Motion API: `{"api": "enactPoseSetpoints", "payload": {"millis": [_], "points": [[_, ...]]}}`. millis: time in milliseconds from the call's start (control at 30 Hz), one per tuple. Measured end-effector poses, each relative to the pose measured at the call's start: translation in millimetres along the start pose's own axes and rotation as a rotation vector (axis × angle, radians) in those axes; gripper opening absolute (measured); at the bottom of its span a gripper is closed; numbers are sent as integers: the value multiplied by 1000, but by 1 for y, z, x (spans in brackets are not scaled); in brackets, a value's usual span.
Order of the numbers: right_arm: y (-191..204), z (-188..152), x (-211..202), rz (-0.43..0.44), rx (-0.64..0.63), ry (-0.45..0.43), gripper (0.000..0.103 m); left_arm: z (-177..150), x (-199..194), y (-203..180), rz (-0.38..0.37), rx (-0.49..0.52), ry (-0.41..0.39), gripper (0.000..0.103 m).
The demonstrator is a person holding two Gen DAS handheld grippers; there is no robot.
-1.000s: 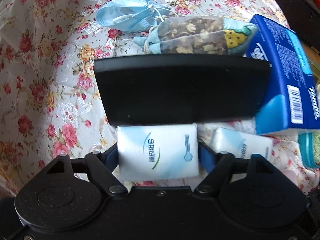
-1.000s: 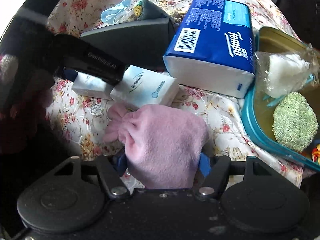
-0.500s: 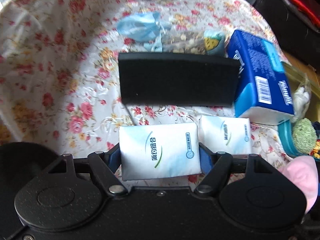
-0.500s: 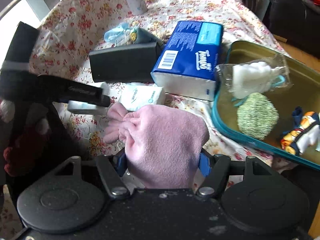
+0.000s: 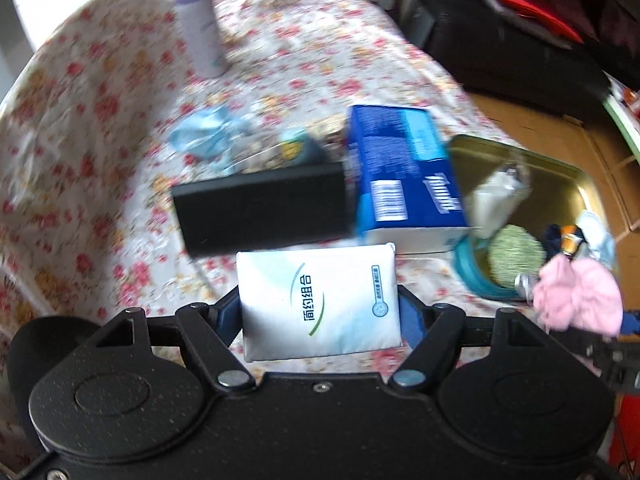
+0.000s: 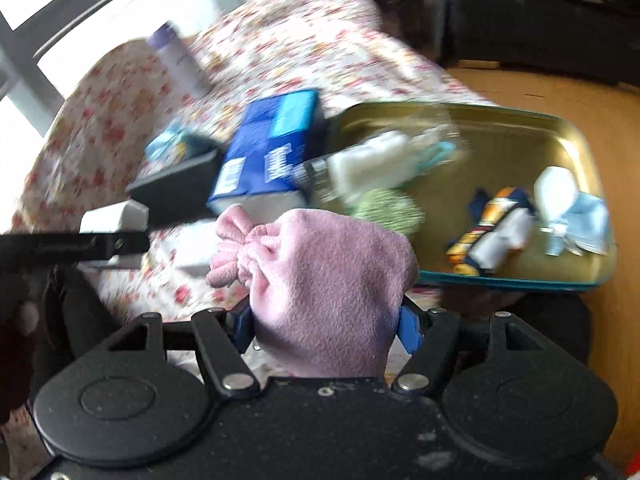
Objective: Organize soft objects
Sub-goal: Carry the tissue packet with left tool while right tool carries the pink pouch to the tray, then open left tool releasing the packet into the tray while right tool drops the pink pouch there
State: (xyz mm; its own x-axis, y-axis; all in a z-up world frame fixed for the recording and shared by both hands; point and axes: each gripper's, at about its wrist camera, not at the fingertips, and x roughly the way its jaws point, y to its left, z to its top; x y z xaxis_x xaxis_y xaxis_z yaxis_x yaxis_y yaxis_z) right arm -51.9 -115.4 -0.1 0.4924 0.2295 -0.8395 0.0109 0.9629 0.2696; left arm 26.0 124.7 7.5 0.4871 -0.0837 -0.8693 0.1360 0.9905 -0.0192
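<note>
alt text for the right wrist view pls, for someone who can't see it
The right tongs grip a pink fleece pouch above a floral tablecloth. Beyond it, a gold tray with a teal rim holds a green scrubber and small soft items, beside a blue tissue pack.

floral table (image 5: 100,128) | on it: tissue box (image 5: 400,168); black block (image 5: 264,208); tin tray (image 6: 520,128)

White tissue packet (image 5: 318,304) with green arc and dark lettering — flat, face up, clamped at both short edges above the floral tabletop (image 5: 100,160). Pink fleece pouch (image 6: 324,296) — gathered neck pointing left, sides pinched, just before the teal-rimmed gold tray (image 6: 520,136) of soft items.
</note>
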Motion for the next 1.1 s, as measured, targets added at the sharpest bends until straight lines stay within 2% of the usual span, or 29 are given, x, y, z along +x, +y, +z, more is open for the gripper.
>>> {"api": "enactPoseSetpoints", "payload": {"millis": [267, 600, 867, 1100], "points": [[-55, 13, -25, -82, 155, -86, 67, 11, -10, -51, -44, 120, -26, 70], [-115, 39, -39, -149, 323, -162, 67, 37, -2, -116, -115, 237, -34, 70], [-138, 51, -41, -167, 367, -172, 67, 54, 16, -161, -161, 298, -24, 70], [-150, 62, -37, -177, 396, -180, 67, 64, 32, -179, -193, 306, -11, 71]]}}
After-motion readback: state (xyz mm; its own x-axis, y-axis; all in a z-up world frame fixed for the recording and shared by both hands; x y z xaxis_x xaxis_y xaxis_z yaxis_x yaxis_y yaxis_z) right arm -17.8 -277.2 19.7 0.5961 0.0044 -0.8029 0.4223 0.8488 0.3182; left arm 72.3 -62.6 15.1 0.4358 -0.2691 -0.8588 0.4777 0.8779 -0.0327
